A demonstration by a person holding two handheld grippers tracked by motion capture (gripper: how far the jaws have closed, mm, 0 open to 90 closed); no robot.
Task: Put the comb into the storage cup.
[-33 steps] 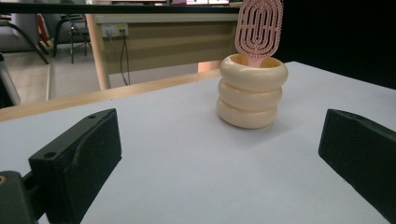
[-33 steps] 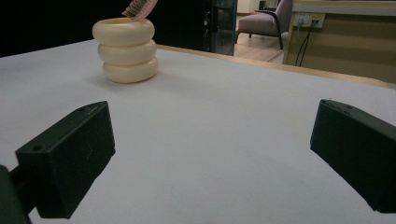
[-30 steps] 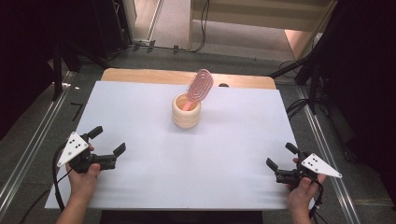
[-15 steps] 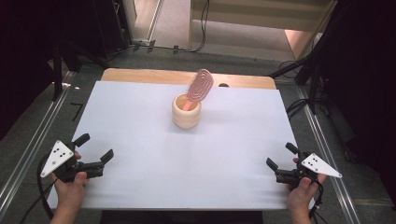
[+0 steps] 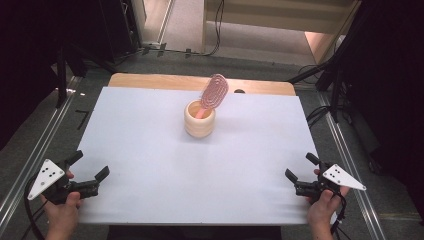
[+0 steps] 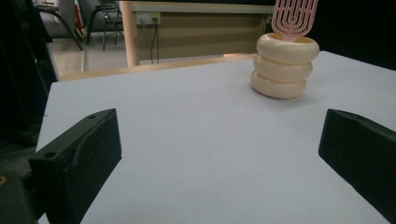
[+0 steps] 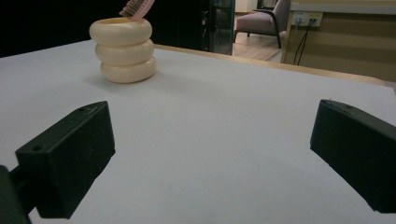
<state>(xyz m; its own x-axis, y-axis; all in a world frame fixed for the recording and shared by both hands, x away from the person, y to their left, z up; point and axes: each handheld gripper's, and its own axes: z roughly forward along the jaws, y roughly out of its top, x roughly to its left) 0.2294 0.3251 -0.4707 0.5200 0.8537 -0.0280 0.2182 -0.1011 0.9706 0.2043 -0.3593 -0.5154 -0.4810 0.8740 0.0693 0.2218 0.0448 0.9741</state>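
Observation:
A cream ribbed holder (image 5: 199, 119) stands upright at the table's far middle, with a pink hairbrush (image 5: 213, 92) leaning out of it toward the back right. The holder (image 6: 284, 66) and brush (image 6: 295, 17) sit upper right in the left gripper view; in the right gripper view the holder (image 7: 123, 49) and brush (image 7: 137, 9) sit upper left. My left gripper (image 5: 90, 165) rests open at the front left corner, nothing between its jaws. My right gripper (image 5: 301, 166) rests open at the front right corner, also holding nothing. Both are far from the holder.
A white sheet (image 5: 200, 165) covers the table, with a strip of bare wood (image 5: 150, 81) along the far edge. Metal rails (image 5: 35, 150) run down both sides. Cables lie on the floor behind, and a desk and chairs stand farther back.
My left gripper has drawn back toward the front left corner of the table, staying open. My right gripper has not moved. The holder and brush are as before.

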